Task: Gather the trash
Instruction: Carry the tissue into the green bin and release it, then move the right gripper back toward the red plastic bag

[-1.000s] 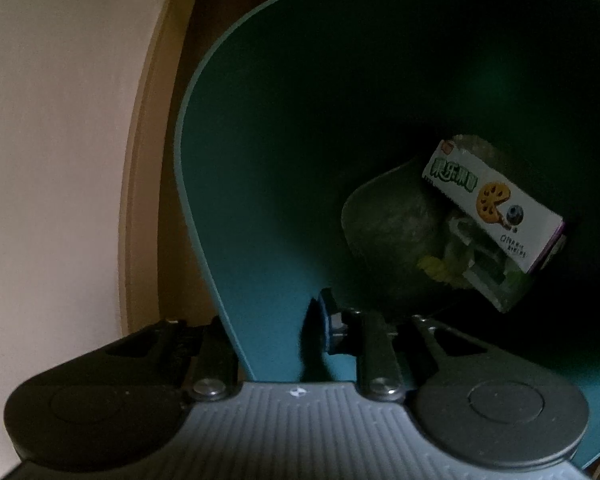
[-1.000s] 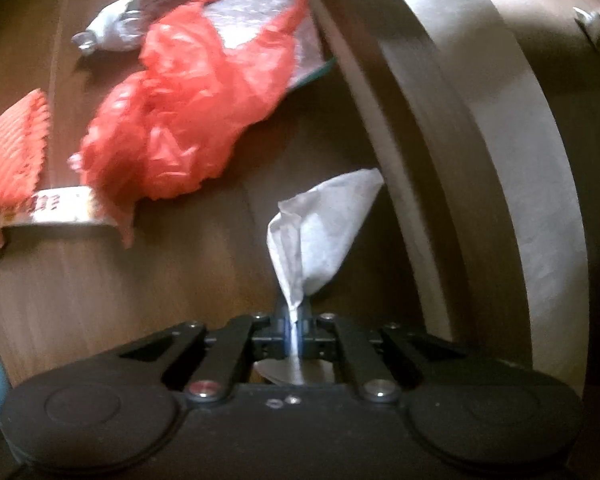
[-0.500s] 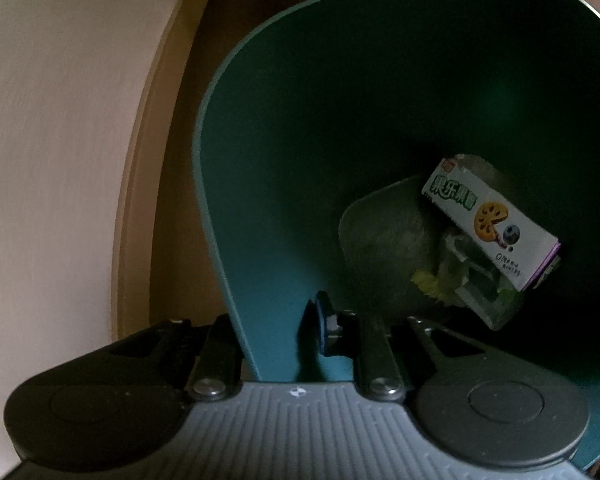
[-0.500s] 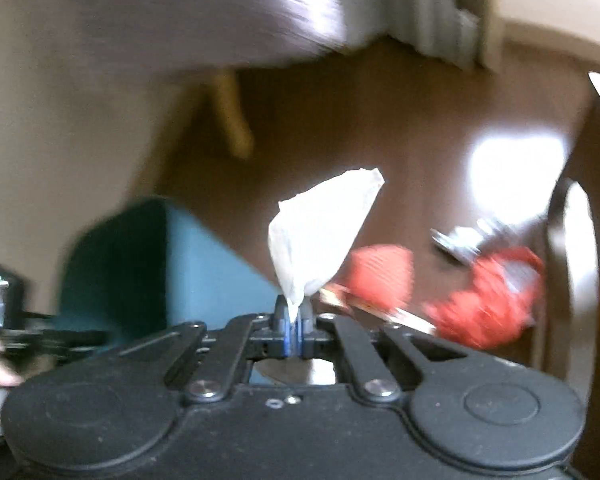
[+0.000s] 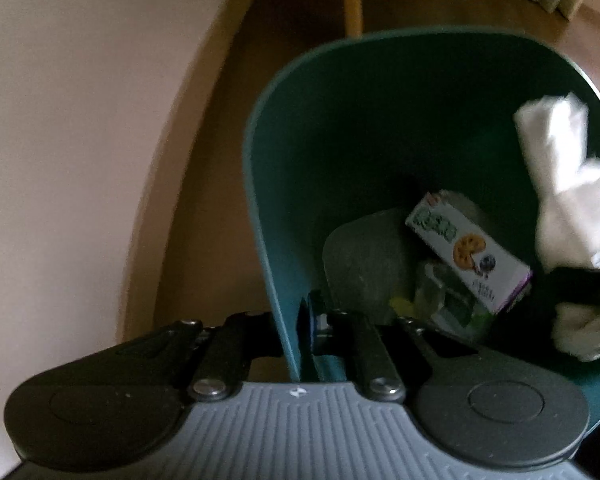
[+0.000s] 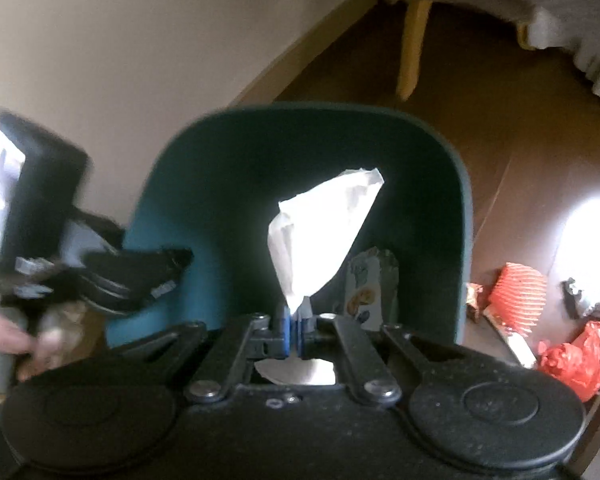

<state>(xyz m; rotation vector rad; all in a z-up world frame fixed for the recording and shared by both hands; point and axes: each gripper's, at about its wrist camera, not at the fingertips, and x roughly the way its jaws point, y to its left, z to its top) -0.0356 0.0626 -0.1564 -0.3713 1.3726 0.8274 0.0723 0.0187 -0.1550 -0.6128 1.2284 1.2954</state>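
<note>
a second ago the right tool (image 6: pixel 294 330) held the white tissue (image 6: pixel 320 232) over the floor litter; now, still clenched on it, it hangs over the teal bin (image 6: pixel 462 216), ready to drop. the left tool (image 5: pixel 296 332) grips the bin's near wall.

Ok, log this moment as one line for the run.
left gripper: shut on teal bin wall | right gripper: shut on white tissue, over bin opening | cookie box: inside bin | tissue: not released

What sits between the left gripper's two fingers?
The teal bin's wall: the left gripper clamps its near rim, one finger outside, one inside, seen in the left wrist view.
</note>
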